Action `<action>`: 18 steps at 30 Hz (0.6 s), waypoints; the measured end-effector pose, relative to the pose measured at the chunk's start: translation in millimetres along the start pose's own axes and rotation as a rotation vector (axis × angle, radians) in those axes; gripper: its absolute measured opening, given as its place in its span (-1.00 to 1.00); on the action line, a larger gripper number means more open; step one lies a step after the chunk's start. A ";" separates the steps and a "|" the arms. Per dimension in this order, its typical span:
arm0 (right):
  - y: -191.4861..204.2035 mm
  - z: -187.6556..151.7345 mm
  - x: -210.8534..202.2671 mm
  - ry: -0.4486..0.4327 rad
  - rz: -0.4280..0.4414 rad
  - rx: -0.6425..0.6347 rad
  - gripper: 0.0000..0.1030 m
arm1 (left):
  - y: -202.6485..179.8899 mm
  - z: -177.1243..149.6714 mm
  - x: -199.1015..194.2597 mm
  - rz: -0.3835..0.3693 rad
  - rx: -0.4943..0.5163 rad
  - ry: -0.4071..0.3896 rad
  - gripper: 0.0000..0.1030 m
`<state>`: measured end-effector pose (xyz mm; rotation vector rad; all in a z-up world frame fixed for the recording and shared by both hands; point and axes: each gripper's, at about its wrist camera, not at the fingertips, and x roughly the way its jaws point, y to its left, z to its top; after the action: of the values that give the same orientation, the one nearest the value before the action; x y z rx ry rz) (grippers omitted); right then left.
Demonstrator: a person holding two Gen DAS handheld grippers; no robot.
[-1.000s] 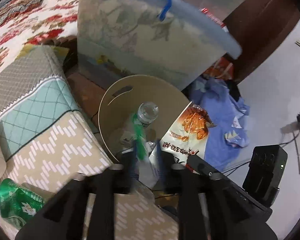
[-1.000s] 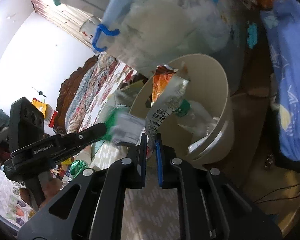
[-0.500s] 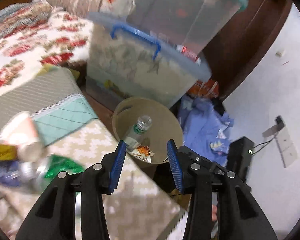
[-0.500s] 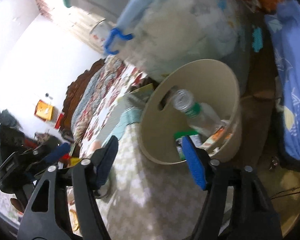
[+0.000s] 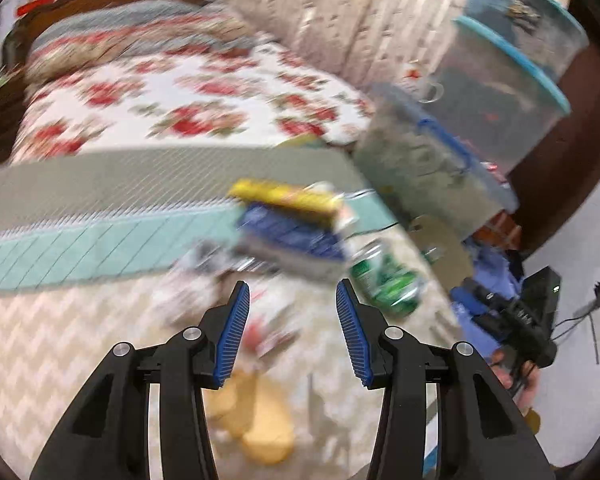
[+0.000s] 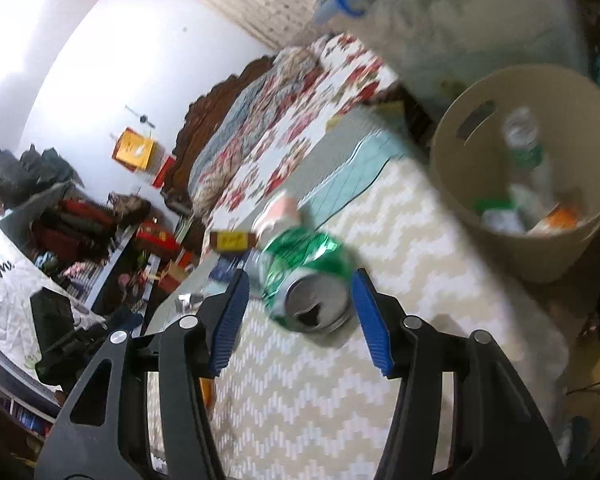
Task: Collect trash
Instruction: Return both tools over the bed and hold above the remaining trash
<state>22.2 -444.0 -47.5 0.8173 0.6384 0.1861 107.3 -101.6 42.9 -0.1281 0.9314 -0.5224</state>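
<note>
A crushed green can (image 6: pixel 306 276) lies on the zigzag cloth, between the open fingers of my right gripper (image 6: pixel 298 300); I cannot tell if they touch it. The beige trash bin (image 6: pixel 480 112) at the right holds a plastic bottle (image 6: pixel 526 148) and wrappers. In the blurred left wrist view my left gripper (image 5: pixel 290 312) is open and empty above the cloth, near a blue and yellow packet (image 5: pixel 290 228) and the green can (image 5: pixel 388 282). The bin's rim (image 5: pixel 446 236) shows behind the can.
A yellow box (image 6: pixel 234 240) and a pink cup (image 6: pixel 278 210) lie beyond the can. Orange-yellow scraps (image 5: pixel 256 420) lie under my left gripper. A bed with a floral cover (image 5: pixel 188 92) and stacked clear storage boxes (image 5: pixel 496 92) stand behind.
Both grippers let go of their wrappers into the bin and opened. They swung away from the bin, back over the cloth; the right one now frames the green can.
</note>
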 end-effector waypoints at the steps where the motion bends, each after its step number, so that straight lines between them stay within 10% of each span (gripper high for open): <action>1: 3.5 -4.3 5.4 0.007 -0.004 0.000 0.07 | 7.5 -4.0 -0.5 0.013 -0.010 0.009 -0.16; 18: 79.0 -95.9 54.3 0.147 -0.042 -0.090 -0.01 | 60.3 -65.4 -3.8 0.249 0.043 0.041 -0.16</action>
<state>15.0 -309.6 -63.7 0.7076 0.7792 0.2361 76.1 -39.8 -13.2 0.0373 0.9597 -0.3148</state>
